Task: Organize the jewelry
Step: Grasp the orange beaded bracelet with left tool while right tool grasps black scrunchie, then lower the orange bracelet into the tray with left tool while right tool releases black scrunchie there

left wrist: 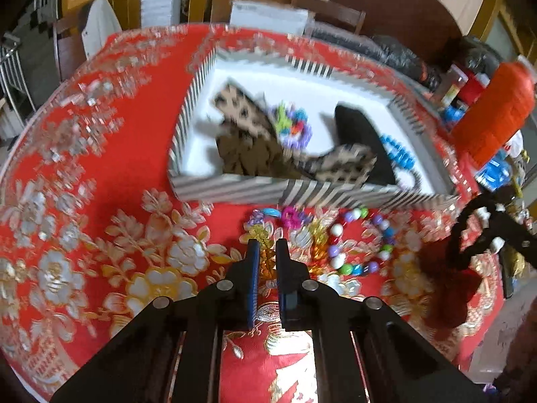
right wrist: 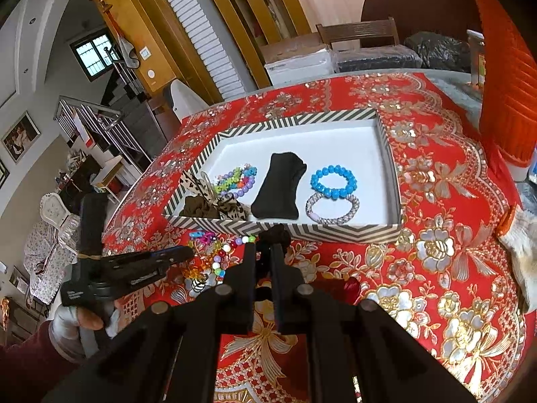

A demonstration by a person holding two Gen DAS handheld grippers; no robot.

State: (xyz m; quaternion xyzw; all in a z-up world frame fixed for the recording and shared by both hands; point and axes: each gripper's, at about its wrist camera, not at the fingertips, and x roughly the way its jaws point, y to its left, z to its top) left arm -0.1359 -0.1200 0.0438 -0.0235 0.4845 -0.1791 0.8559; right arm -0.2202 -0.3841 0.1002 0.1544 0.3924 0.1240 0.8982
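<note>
Two grippers work the loose jewelry lying in front of the striped tray.

The right gripper [right wrist: 265,247] is clamped on a dark scrunchie [right wrist: 273,233], held clear of the cloth just before the tray's near wall, probably so it can be carried over the rim. The left gripper [left wrist: 267,252] hangs with its jaws nearly together over an amber bead strand [left wrist: 266,258]; whether the pads pinch it I cannot tell. Beside it lies a multicoloured bead bracelet [left wrist: 359,241] on the red tablecloth [left wrist: 134,154]. In the tray [right wrist: 389,154], pieces already sit apart: blue bracelet [right wrist: 333,181], silver bracelet [right wrist: 332,208], black pouch [right wrist: 278,188].
</note>
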